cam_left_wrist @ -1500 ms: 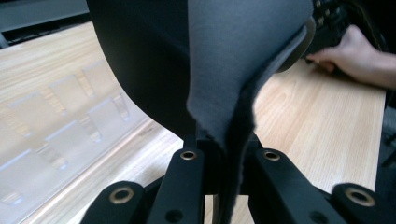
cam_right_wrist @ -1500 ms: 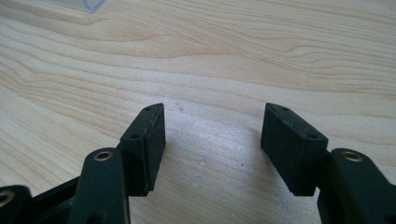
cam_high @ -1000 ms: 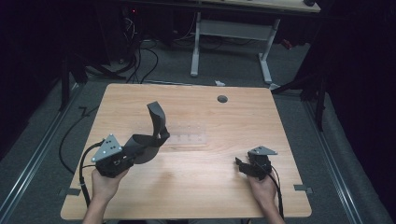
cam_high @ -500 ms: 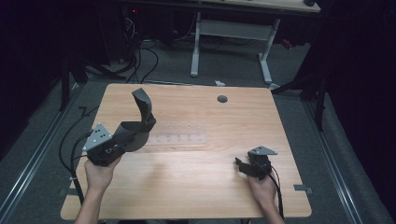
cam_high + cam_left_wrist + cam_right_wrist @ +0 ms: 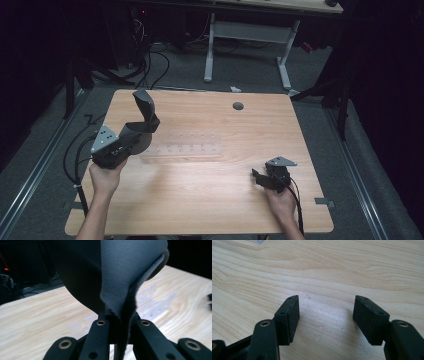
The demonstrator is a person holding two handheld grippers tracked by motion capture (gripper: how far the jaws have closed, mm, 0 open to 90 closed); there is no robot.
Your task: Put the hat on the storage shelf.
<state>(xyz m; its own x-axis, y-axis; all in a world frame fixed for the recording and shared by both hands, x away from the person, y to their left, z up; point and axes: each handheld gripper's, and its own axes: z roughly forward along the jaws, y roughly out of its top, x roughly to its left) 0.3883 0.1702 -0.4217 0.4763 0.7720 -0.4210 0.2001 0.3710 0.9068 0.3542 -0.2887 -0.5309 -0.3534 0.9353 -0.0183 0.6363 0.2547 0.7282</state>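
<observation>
The left gripper (image 5: 134,134) is pinching the dark grey floppy fabric piece (image 5: 145,112) above the wooden table's (image 5: 210,200) left side, probably to carry it, while the right gripper (image 5: 260,178) is resting open.

Clear plastic rack (image 5: 182,149) lying flat mid-table (image 5: 210,200); round grommet hole (image 5: 238,106) near far edge; white desk frame (image 5: 247,35) beyond.

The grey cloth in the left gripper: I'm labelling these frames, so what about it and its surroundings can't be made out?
- Left gripper fingers: tips buried in the grey cloth, left gripper view.
- Cloth's kind: cut off by the top edge, left gripper view; too small, high view.
- Clear plastic rack: see-through and faint, high view; partly behind the cloth, left gripper view.
- Round dark spot on the table: too small, high view.
</observation>
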